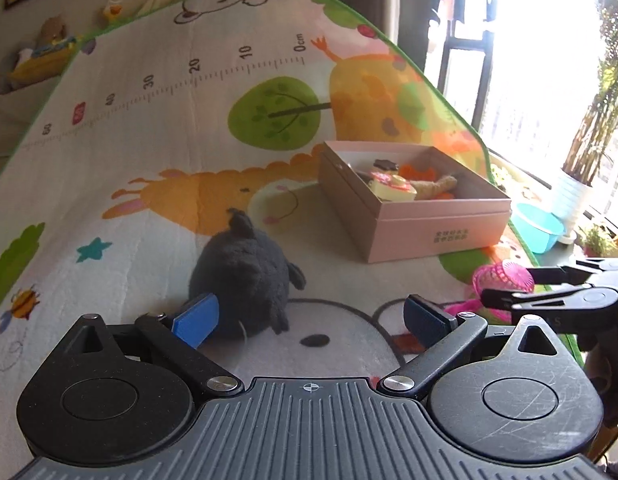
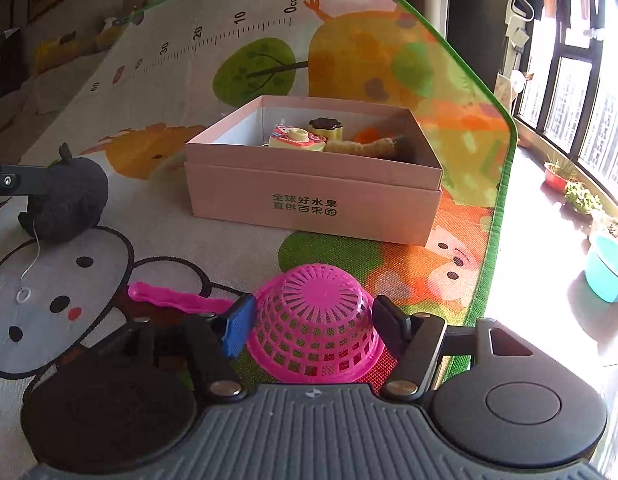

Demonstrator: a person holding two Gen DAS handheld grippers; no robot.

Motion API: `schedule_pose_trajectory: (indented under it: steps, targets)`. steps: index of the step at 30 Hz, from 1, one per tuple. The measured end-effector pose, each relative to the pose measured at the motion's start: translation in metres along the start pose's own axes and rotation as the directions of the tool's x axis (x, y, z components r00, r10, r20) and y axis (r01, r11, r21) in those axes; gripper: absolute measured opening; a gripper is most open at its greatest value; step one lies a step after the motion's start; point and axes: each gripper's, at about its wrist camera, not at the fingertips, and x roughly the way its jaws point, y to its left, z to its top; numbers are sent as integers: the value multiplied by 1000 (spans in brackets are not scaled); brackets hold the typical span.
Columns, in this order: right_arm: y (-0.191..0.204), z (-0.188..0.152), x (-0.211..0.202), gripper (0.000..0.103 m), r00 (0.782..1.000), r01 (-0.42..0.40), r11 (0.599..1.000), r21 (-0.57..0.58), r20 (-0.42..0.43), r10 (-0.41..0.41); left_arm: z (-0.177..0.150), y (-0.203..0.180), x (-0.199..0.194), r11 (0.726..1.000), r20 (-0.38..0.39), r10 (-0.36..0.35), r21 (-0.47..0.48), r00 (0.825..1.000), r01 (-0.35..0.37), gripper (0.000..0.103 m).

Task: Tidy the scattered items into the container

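An upturned pink mesh basket [image 2: 313, 300] stands on the play mat [image 2: 169, 240], and my right gripper [image 2: 315, 330] has a pad pressed on each of its sides. A pink scoop [image 2: 177, 298] lies just left of it. The pink cardboard box [image 2: 309, 200] sits further back and holds a toy camera [image 2: 295, 140], a pudding toy and a tan plush. My left gripper [image 1: 311, 320] is open low over the mat. A black plush toy [image 1: 241, 276] lies just ahead of its left blue pad [image 1: 197, 320], partly between the fingers. The box [image 1: 429, 232] is further back on the right.
The mat's green edge [image 2: 505, 184] runs along the right, with bare floor beyond it. A teal basin [image 2: 607, 272] and potted plants [image 2: 581, 196] stand by the window. Soft toys line the far wall [image 1: 49, 48]. A white string with a ring [image 2: 25, 292] trails from the black plush.
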Motion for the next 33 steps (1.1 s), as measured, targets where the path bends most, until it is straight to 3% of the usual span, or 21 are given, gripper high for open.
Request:
schedule_pose_trajectory:
  steps: [3, 10, 12, 15, 20, 26, 30, 33]
  targets:
    - [-1, -7, -5, 66, 1000, 0, 1000, -1, 16, 0, 15, 12, 15, 998, 9, 54, -14, 999, -54, 101]
    - [-17, -13, -13, 84, 1000, 8, 998, 66, 18, -9, 24, 11, 61, 997, -36, 56, 51, 998, -55, 101]
    - [-21, -14, -13, 86, 1000, 5, 996, 88, 18, -7, 21, 6, 65, 999, -50, 20, 38, 999, -18, 101]
    - [-21, -14, -11, 88, 1000, 4, 996, 92, 13, -5, 15, -13, 54, 993, -5, -51, 107, 999, 51, 102]
    - [-19, -15, -15, 94, 999, 12, 996, 90, 33, -15, 3, -48, 34, 951, 6, -205, 240, 979, 198, 103]
    - [-19, -16, -16, 94, 999, 11, 996, 90, 40, -14, -6, -61, 19, 937, -19, -263, 232, 965, 260, 103]
    - [-17, -14, -18, 94, 999, 4, 996, 87, 37, -8, -8, -55, 1, 948, 4, -246, 208, 969, 240, 103]
    - [-15, -7, -19, 94, 1000, -13, 995, 97, 20, 11, -8, -43, -7, 973, 32, -165, 170, 986, 157, 103]
